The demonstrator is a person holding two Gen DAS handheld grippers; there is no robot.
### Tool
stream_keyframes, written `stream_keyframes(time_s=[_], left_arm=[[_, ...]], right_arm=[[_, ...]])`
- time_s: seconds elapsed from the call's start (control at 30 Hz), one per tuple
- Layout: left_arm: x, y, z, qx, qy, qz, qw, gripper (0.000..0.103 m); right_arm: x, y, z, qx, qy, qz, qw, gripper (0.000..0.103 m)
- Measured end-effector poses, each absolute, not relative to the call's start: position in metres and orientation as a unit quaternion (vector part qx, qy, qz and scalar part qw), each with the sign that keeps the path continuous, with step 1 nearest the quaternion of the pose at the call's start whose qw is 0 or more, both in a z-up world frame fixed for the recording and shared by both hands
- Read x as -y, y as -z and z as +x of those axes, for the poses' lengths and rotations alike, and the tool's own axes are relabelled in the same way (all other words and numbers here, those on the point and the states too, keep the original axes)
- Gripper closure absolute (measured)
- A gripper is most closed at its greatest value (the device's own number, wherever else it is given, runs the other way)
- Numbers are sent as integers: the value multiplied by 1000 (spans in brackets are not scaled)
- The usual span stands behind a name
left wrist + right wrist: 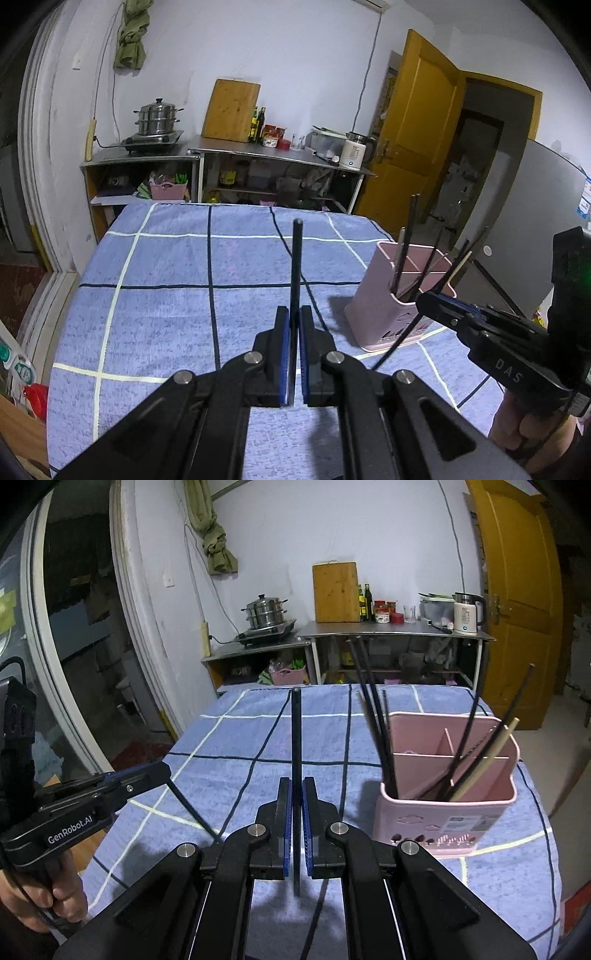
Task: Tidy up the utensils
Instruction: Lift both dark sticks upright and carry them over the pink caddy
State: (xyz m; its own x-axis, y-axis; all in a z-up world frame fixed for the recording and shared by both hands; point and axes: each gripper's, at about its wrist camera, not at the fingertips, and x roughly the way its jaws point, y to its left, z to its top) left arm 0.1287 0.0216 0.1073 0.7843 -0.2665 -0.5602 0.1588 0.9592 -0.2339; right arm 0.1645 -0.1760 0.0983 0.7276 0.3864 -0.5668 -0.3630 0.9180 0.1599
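I hold one black chopstick (296,266) pinched in left gripper (294,354), another (296,738) in right gripper (296,830); pink holder (448,812) already stocked, table cloth (166,295) otherwise bare. Two left to drop.

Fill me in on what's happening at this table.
A person holds a gripper in each hand, sorting chopsticks. The left gripper is shut on a black chopstick, and the right gripper is shut on another black chopstick. Both are held above the blue checked cloth. To the right stands a pink holder, with several chopsticks already leaning in its compartments. Neither held chopstick is in it yet.
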Motion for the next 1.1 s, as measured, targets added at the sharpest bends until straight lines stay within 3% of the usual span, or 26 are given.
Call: stream_keyframes(time_s=[0.6, 1.1], left_arm=[[12, -121, 125, -317, 162, -81, 931, 97], [68, -165, 150, -290, 231, -78, 925, 97]], right_arm=[[215, -118, 141, -289, -176, 34, 940, 98], [265, -158, 141, -247, -132, 54, 959, 98]])
